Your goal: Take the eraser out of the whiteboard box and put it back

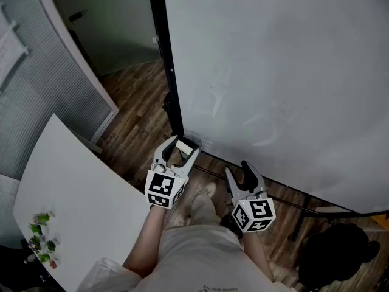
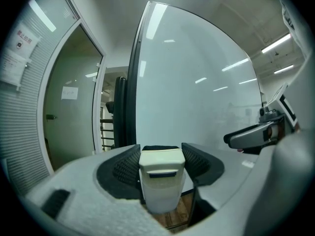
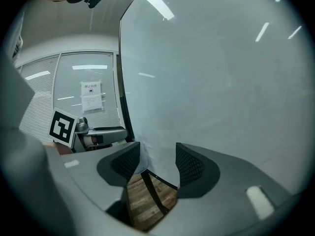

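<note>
My left gripper (image 1: 180, 148) is shut on a white eraser (image 1: 184, 145) with a dark felt underside. It hangs just in front of the whiteboard's (image 1: 273, 72) lower left corner, by the black frame post (image 1: 167, 72). A dark box-like shape (image 1: 196, 142) sits right behind the eraser, and I cannot make it out clearly. In the left gripper view the eraser (image 2: 161, 178) stands upright between the ribbed pads of the left gripper (image 2: 160, 154). My right gripper (image 1: 238, 169) is to the right and nearer to me, open and empty. In its own view the right gripper (image 3: 157, 162) faces the board.
A white table (image 1: 73, 193) runs along the left with small green items (image 1: 41, 236) at its near end. Dark stand legs (image 1: 292, 202) lie on the wooden floor (image 1: 137, 102) under the board. A black object (image 1: 334, 254) sits at the lower right. A glass door (image 2: 74, 107) stands left of the board.
</note>
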